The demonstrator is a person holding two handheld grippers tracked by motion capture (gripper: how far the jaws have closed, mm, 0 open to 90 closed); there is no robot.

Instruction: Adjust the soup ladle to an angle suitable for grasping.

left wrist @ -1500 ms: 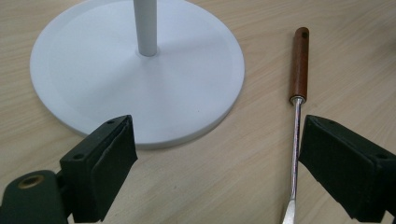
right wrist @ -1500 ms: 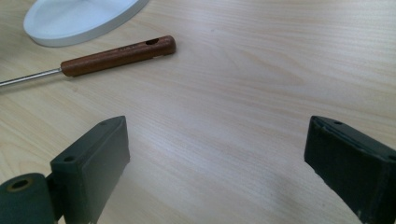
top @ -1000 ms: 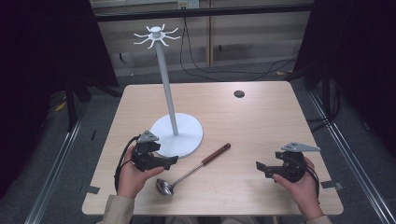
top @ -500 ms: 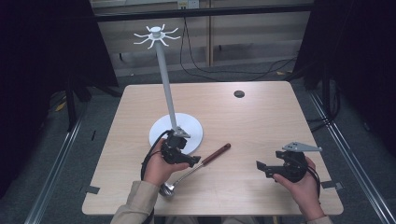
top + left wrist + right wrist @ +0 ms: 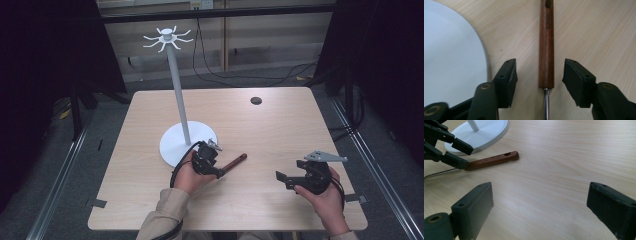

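Observation:
A ladle lies on the wooden table, its brown wooden handle [image 5: 236, 161] pointing right and away, its metal shaft [image 5: 545, 105] running back under my left hand. My left gripper [image 5: 219, 171] is open and low over the table. In the left gripper view its jaws straddle the handle [image 5: 546, 50] near the shaft joint, with gaps on both sides. The right gripper view shows the same gripper [image 5: 458, 153] around the handle [image 5: 491, 160]. My right gripper [image 5: 286, 172] is held open above bare wood at the front right, nothing between its jaws [image 5: 541, 202].
A tall white stand [image 5: 178, 90] with curved hooks [image 5: 166, 37] on top rises from a round base [image 5: 172, 142], just left of the ladle. The base edge [image 5: 449, 55] is close to my left jaw. A small dark disc [image 5: 256, 100] lies at the back right.
My left gripper moved right from the front-left of the table to the ladle and now straddles its handle; the hand now covers the ladle's bowl. The right gripper stayed put.

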